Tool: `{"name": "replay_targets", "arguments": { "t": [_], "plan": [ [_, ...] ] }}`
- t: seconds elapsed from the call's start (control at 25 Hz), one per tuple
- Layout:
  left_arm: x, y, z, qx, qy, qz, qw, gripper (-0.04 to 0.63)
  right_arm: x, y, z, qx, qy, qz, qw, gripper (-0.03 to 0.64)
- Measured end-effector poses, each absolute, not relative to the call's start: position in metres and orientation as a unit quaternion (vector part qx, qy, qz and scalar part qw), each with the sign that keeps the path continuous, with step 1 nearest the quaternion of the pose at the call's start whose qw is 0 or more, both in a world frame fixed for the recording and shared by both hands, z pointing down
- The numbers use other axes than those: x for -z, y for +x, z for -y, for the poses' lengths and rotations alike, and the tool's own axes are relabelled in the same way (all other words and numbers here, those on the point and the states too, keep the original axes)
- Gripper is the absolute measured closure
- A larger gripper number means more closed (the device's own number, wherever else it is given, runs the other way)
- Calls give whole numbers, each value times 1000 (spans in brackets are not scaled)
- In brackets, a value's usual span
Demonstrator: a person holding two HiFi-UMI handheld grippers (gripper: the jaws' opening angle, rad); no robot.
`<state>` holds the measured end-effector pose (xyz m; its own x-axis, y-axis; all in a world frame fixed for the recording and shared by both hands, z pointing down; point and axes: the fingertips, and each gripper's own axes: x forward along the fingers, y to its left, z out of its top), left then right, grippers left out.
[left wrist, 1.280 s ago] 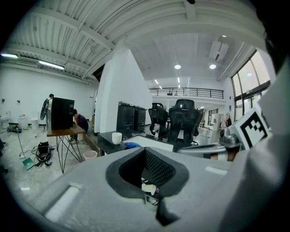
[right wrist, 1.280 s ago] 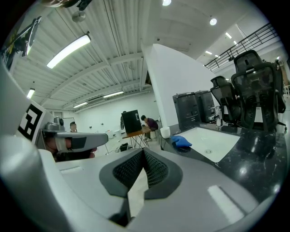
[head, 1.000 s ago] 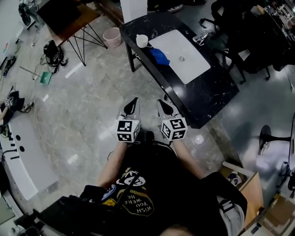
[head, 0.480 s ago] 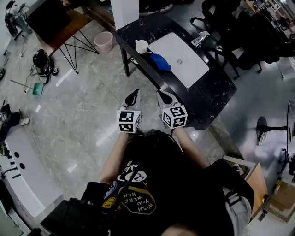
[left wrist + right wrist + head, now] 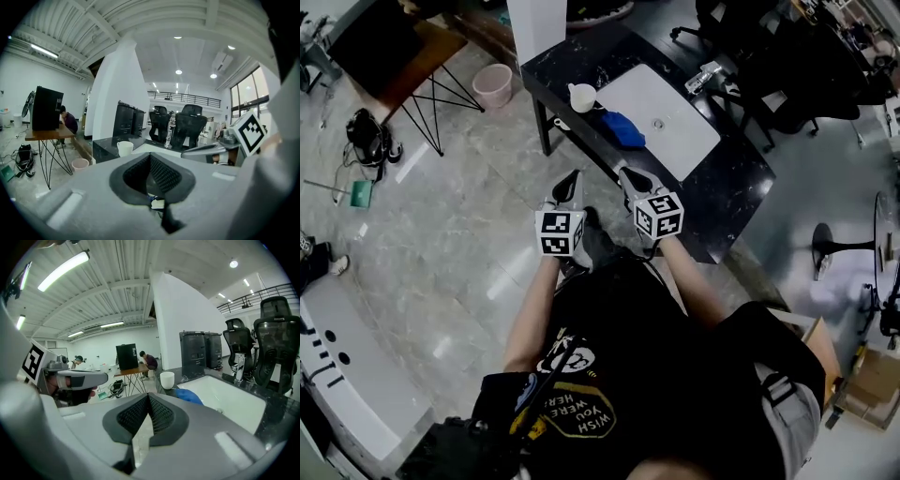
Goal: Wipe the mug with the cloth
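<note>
A white mug point(image 5: 582, 97) stands near the left end of a black table point(image 5: 722, 192), beside a white sink basin point(image 5: 661, 117). A crumpled blue cloth point(image 5: 623, 128) lies just right of the mug, at the basin's edge. My left gripper point(image 5: 570, 183) and right gripper point(image 5: 630, 176) are held side by side over the floor, short of the table's near edge. Both are shut and hold nothing. The left gripper view shows the mug point(image 5: 125, 148) ahead beyond shut jaws point(image 5: 150, 155). From the right gripper point(image 5: 149, 397), the mug point(image 5: 167, 379) and cloth point(image 5: 190, 396) lie ahead.
A pink bin point(image 5: 492, 86) sits on the floor left of the table. A black tabletop on thin metal legs point(image 5: 403, 47) stands farther left, with a bag point(image 5: 366, 139) beside it. A faucet point(image 5: 711, 75) and office chairs point(image 5: 787, 66) are behind the basin. A white pillar point(image 5: 534, 17) rises at the table's far end.
The person has stepped closer to the table, so both grippers are nearer its edge. Their jaws have stayed shut and empty.
</note>
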<state>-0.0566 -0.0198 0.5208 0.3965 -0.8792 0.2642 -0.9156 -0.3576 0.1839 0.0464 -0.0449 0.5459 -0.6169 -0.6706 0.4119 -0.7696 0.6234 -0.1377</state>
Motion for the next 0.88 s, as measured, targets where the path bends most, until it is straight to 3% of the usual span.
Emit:
{"name": "replay_targets", "arguments": {
  "t": [0.72,0.88],
  "plan": [
    [-595,-79,180,-90,807,553,186,591,-612,33,202,-95,381,896,209,600],
    [-598,-88,204,-81,796,567,196,591,-631,64,224,-104,383,884,246,444]
  ]
}}
